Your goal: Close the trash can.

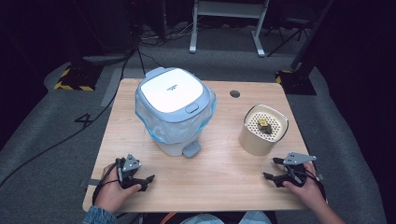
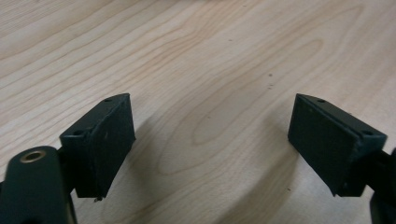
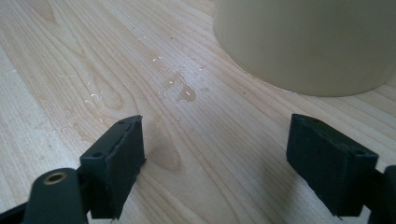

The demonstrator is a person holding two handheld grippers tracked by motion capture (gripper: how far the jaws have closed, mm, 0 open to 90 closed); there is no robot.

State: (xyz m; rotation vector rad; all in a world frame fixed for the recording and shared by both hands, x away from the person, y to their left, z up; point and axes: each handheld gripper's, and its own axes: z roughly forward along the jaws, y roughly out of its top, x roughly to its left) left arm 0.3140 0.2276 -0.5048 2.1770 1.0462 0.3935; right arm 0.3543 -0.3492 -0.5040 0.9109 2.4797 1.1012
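Cream canister point(image 1: 263, 130): stands upright on the right half of the bench, nearest thing to the right tool; round, with a perforated top.
Canister top point(image 1: 265, 123): pale dotted insert with a small yellow-dark item point(image 1: 263, 124) lying on it, too small to tell what it is.
Canister in the right gripper view point(image 3: 308, 44): its curved cream wall rises ahead and to the right of the jaws, apart from them, base resting on the wood.
Right tool point(image 1: 277, 169): held in the person's right hand point(image 1: 306, 185) at the near right edge of the bench, just near of the canister, touching nothing; jaws stand wide apart with bare wood between them.
Right tool, own view point(image 3: 212, 163): both black pads low over the bench, nothing gripped.
Wet marks point(image 3: 180, 91): a few shiny smears on the wood between the jaws and the canister.
Left tool point(image 1: 143, 181): held in the person's left hand point(image 1: 112, 189) at the near left of the bench, well apart from the canister; jaws spread.
Left tool, own view point(image 2: 210, 144): pads wide apart over plain wood grain, gripping nothing.
Pedal bin point(image 1: 175, 109): white with a grey-blue lid shut, a pale blue liner showing under the rim, foot pedal toward the person; stands left of centre, well apart from both tools.
Bench point(image 1: 219, 177): light wood, with a round hole point(image 1: 235, 93) near its far edge.
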